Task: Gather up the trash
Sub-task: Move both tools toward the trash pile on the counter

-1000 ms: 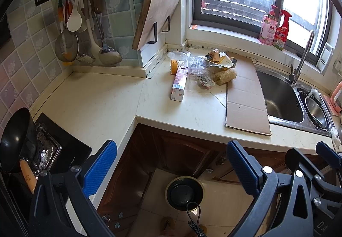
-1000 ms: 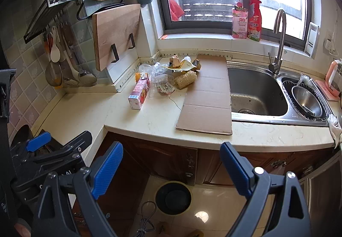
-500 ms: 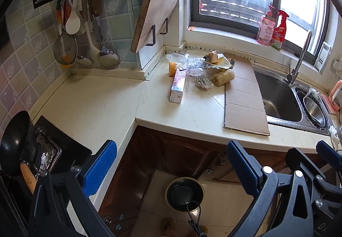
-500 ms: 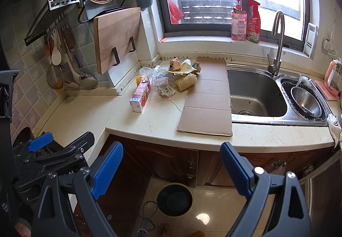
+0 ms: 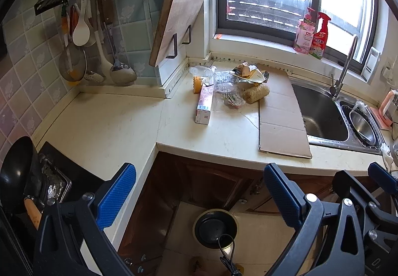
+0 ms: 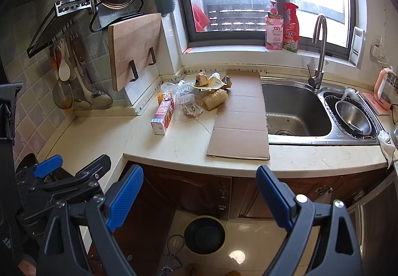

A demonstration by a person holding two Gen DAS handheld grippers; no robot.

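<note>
On counter, carton lies lengthwise, top toward window; both grippers gape.

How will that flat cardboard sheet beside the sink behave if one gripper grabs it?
The cardboard sheet probably flexes at its visible creases, sagging when lifted by one edge. It looks light and lies flat, so getting a finger under may need sliding it past the counter edge.

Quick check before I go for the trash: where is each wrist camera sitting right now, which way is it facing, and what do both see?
Left wrist: on the left gripper, off the counter's corner, facing the milk carton and trash pile; its blue fingers and the right gripper at lower right show.
Right wrist: on the right gripper, farther right, facing the cardboard sheet and sink; its fingers and the left gripper at lower left show.
Shared: carton, pile, cardboard, sink, floor bin.
</note>
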